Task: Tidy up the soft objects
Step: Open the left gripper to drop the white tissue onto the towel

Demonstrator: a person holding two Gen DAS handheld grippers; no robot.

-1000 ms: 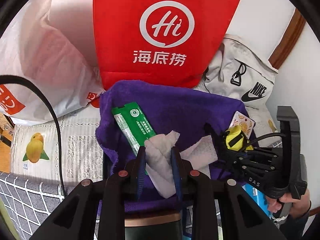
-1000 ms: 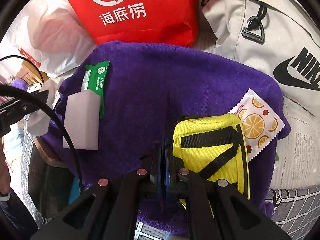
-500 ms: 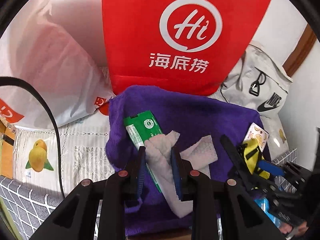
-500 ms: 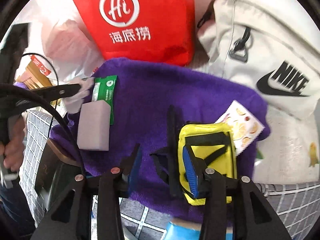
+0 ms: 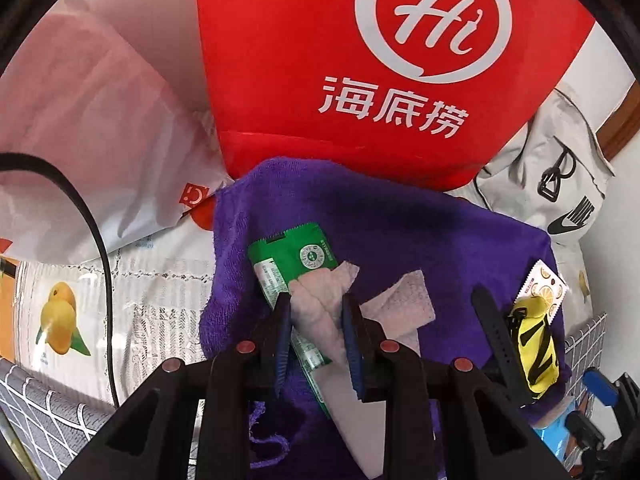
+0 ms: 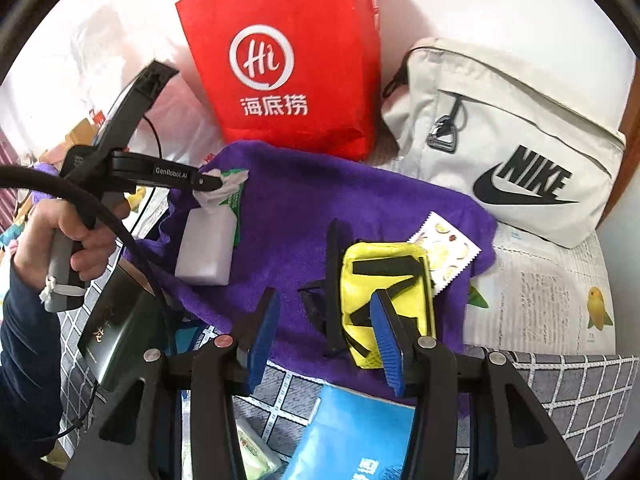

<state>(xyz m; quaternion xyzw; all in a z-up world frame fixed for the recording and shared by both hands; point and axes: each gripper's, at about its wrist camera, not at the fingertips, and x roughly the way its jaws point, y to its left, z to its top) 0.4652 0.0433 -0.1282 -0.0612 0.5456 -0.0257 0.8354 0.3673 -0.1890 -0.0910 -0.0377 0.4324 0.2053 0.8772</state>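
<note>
Pinching the white cloth (image 5: 320, 304), left tool (image 5: 316, 320) hovers above purple towel (image 5: 400, 240)

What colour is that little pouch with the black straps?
Bright yellow. The pouch lies on the purple towel, seen best from the right wrist camera.

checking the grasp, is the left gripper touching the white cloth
Touching. The left wrist view shows the left gripper with both blue pads pressed against the bunched white cloth, no gap on either side. The right wrist view agrees.
</note>
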